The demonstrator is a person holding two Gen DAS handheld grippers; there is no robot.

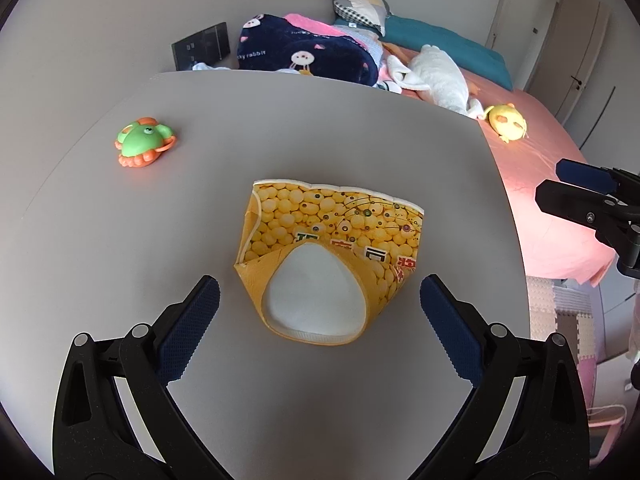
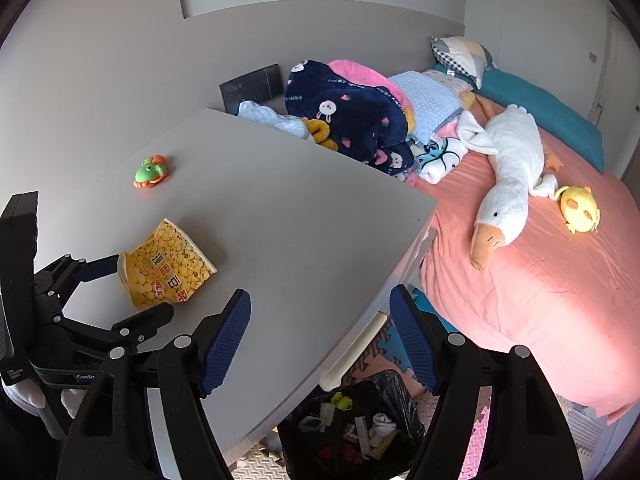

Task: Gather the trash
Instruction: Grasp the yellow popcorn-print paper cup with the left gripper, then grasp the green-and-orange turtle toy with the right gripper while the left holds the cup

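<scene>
A crushed yellow paper snack cup (image 1: 328, 256) lies on its side on the grey table (image 1: 160, 208), its open mouth toward my left gripper (image 1: 320, 300). That gripper is open, with one finger on each side of the cup's mouth, and holds nothing. The cup (image 2: 164, 268) and the left gripper (image 2: 132, 288) also show in the right wrist view. My right gripper (image 2: 320, 332) is open and empty above the table's right edge. Below it a black-lined trash bin (image 2: 352, 424) on the floor holds several scraps.
A green and orange toy (image 1: 144, 142) sits at the table's far left. A bed with a pink sheet (image 2: 540, 280) lies to the right, with a white goose plush (image 2: 508, 176), a yellow plush (image 2: 580, 208) and piled blankets (image 2: 352, 116). Foam mats cover the floor.
</scene>
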